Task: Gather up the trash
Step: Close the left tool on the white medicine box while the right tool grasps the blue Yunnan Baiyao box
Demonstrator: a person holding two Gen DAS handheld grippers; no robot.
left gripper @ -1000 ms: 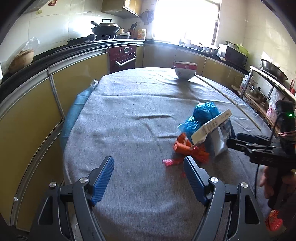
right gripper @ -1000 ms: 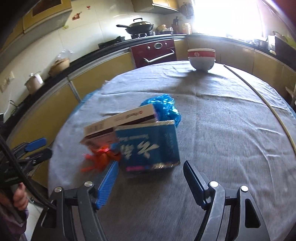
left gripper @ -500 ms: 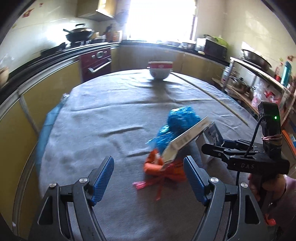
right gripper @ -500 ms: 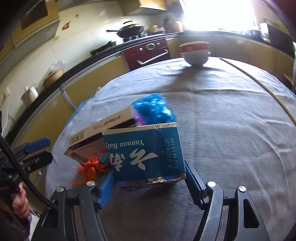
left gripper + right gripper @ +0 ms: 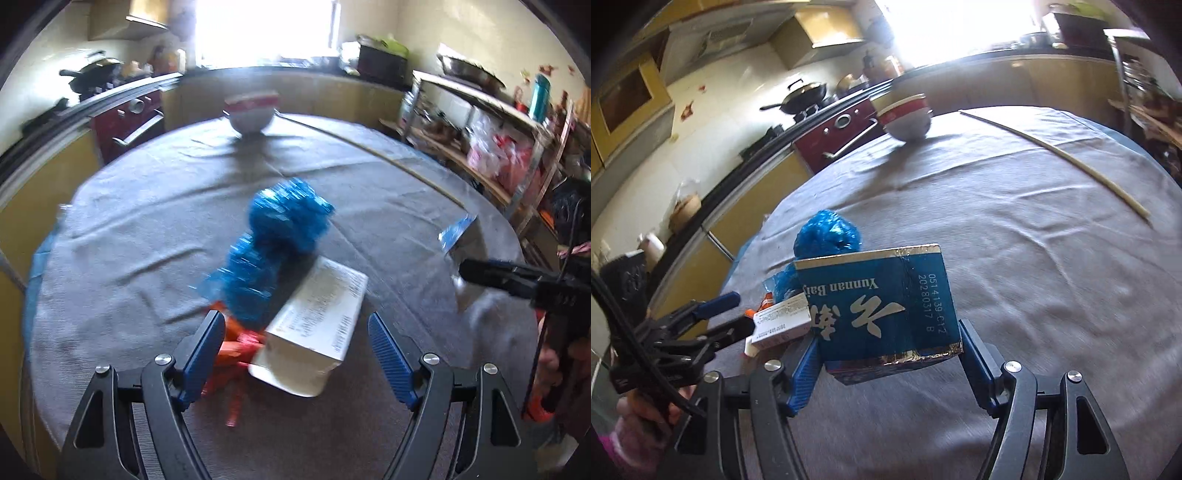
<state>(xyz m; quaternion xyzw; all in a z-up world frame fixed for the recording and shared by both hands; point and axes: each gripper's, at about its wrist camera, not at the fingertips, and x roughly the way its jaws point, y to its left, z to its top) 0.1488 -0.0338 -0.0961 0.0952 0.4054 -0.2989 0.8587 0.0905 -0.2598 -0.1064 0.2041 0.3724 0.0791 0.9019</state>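
Note:
On the grey-clothed round table (image 5: 122,236) lies a pile of trash: a crumpled blue plastic bag (image 5: 280,236), an orange wrapper (image 5: 236,343) and a white carton (image 5: 317,314) lying flat. My left gripper (image 5: 295,325) straddles the carton and wrapper. Its jaws are opening and the pads stay clear of both. My right gripper (image 5: 888,336) is shut on a blue box (image 5: 882,302) with silver edges, held tilted just off the cloth. That box (image 5: 456,230) shows at the right of the left wrist view, apart from the pile. The left gripper (image 5: 713,321) appears beside the white carton (image 5: 779,321).
A red-and-white bowl (image 5: 905,118) stands at the table's far side. A long thin stick (image 5: 1060,155) lies along the right of the cloth. Yellow cabinets, an oven and a wok line the left and back. Cluttered shelves (image 5: 498,155) stand on the right.
The right gripper closed on the blue box and carried it away from the pile. The white carton dropped flat. The left gripper came forward until the carton and wrapper sat between its fingers.

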